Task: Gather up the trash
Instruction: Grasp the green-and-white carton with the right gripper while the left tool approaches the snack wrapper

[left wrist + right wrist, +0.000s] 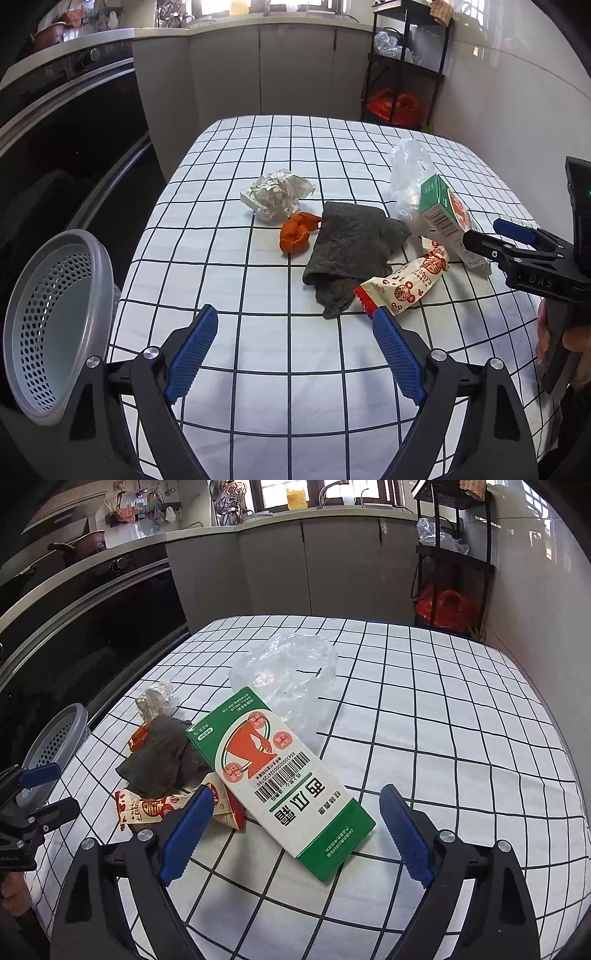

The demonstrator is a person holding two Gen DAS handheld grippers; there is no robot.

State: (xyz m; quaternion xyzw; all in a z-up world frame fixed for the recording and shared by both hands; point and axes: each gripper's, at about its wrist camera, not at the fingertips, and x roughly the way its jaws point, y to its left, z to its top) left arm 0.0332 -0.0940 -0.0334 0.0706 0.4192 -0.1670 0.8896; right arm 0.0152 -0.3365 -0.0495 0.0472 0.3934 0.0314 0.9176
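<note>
Blue fingers [404,836] of the right gripper [295,834] spread wide and empty around the green-and-white carton [284,779] on the checked surface [461,738], a pick-up seemingly in hand; closing and carrying to the basket [55,321] looks next.

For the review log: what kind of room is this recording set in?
Most likely a home kitchen: a countertop over grey cabinets, a faucet by the window, and a built-in black oven beside the checked-cloth table.

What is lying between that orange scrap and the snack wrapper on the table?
A dark grey cloth lies between the orange scrap and the snack wrapper, touching both; the left wrist view shows it best.
</note>
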